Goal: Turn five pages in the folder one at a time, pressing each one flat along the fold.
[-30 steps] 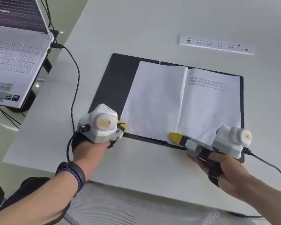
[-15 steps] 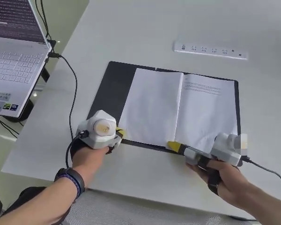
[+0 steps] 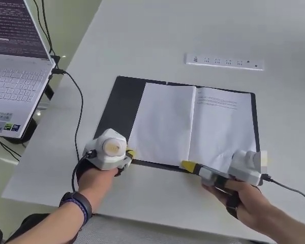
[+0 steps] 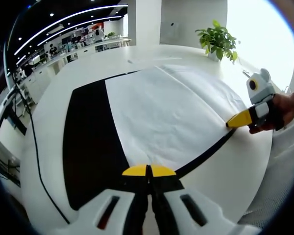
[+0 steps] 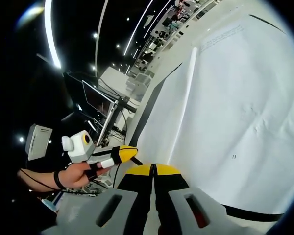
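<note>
A black folder [image 3: 122,99] lies open on the white table, with a blank white page [image 3: 162,124] on the left of the fold and a page with a few printed lines [image 3: 221,127] on the right. My left gripper [image 3: 130,152] is shut, its yellow tips at the folder's near left edge [image 4: 148,170]. My right gripper [image 3: 187,165] is shut too, its tips at the near edge by the fold [image 5: 153,169]. The left gripper view shows the right gripper [image 4: 237,120] at the page's near corner. The right gripper view shows the left gripper [image 5: 122,152] beside the folder.
An open laptop [image 3: 12,61] sits at the table's left edge, with a black cable [image 3: 81,101] running past the folder. A white power strip [image 3: 224,62] lies beyond the folder. The table's near edge [image 3: 157,218] is close to both hands.
The head camera has shifted, moving the whole scene. The right gripper has slid slightly left along the folder's near edge. Both grippers stay shut and the pages lie as before.
</note>
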